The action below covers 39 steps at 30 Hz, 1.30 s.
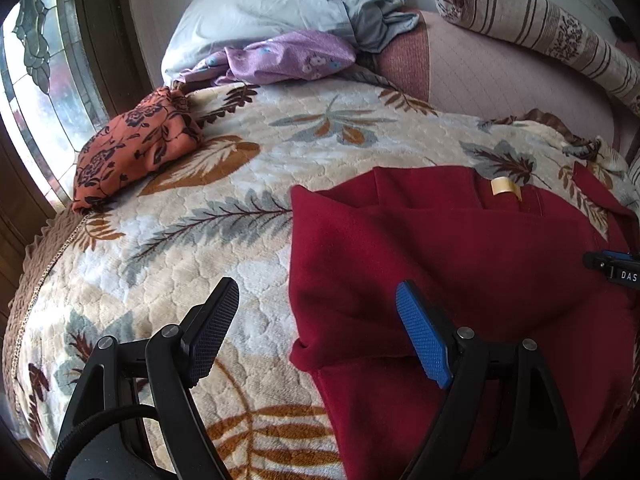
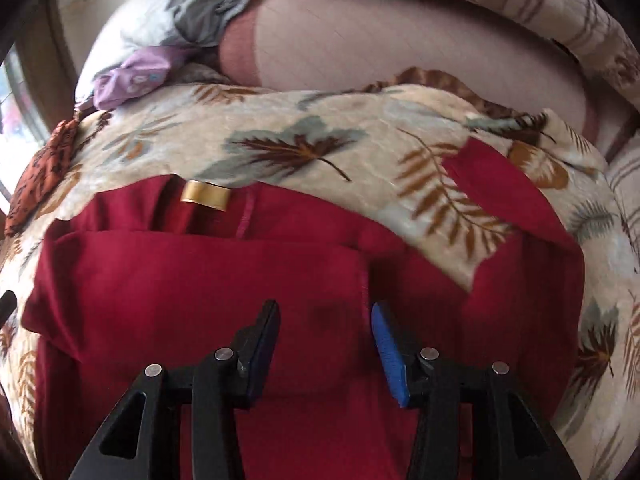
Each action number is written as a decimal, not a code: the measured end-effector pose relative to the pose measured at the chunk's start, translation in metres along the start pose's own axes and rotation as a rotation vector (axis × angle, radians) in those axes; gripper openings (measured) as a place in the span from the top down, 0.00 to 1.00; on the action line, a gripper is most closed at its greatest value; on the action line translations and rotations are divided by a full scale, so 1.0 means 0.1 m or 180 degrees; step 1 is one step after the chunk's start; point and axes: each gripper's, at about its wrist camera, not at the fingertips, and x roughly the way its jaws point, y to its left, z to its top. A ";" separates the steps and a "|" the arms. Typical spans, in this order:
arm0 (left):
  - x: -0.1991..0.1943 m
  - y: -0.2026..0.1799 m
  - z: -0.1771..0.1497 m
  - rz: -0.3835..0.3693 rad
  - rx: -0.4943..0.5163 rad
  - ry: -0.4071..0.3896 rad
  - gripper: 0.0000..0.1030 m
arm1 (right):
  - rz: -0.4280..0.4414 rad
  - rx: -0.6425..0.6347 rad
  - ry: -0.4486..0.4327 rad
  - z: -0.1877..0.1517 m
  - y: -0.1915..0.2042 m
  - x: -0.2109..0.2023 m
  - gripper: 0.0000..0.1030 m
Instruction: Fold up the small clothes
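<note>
On the leaf-patterned blanket point(image 1: 168, 248), an orange floral cloth point(image 1: 132, 148) lies bunched at far left by the window. The left gripper point(image 1: 316, 320) hangs with fingers spread wide, empty, over the left edge of the dark red garment point(image 1: 460, 264). The right gripper point(image 2: 325, 322), also parted and empty, hovers over its folded middle.

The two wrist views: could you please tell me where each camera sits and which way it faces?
Left wrist: on the left hand-held gripper, open, facing across the leaf-patterned blanket at the dark red fleece garment.
Right wrist: on the right hand-held gripper, open, directly above that garment.
Shared: garment, gold neck label, blanket, orange floral cloth.
</note>
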 end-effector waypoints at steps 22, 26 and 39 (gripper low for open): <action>0.22 -0.14 -0.16 0.0020 0.0094 0.0063 0.21 | -0.1431 -0.0847 -0.0291 0.29 -1.04 0.14 0.43; 0.25 -0.13 -0.15 0.0013 0.0071 0.0069 0.21 | -0.1446 -0.0767 -0.0220 0.41 -1.22 0.34 0.75; -0.01 0.13 -0.04 -0.0072 -0.0262 -0.0208 0.21 | 0.0816 0.0725 -0.0627 0.62 -1.44 -0.74 0.92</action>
